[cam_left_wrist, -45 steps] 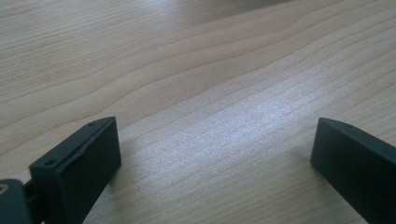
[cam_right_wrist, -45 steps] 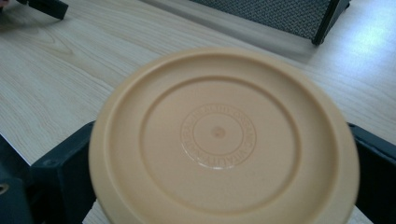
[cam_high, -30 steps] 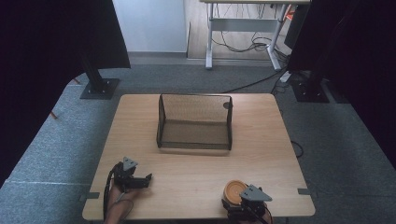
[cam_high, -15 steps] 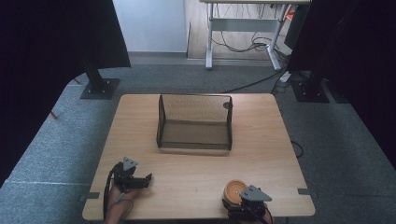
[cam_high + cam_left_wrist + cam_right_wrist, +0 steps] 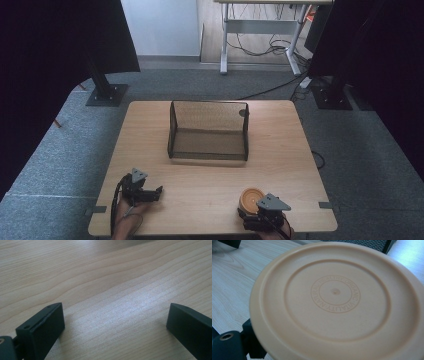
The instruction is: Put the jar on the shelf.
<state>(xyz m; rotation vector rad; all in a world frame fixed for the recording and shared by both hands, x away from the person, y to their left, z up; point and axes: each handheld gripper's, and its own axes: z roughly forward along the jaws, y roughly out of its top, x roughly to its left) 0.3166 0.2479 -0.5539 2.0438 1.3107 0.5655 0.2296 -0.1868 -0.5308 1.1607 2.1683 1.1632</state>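
Overhead, wooden table [image 5: 210, 180], grey carpet [image 5: 65, 165], black curtains [image 5: 45, 55]

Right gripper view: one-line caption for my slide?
Underside of a tan plate, embossed ring text at centre, above the wooden table.

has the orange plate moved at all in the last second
No. In the high view the orange plate sits at the same spot by the table's near edge, the same gap from the mesh basket, at the right claw.
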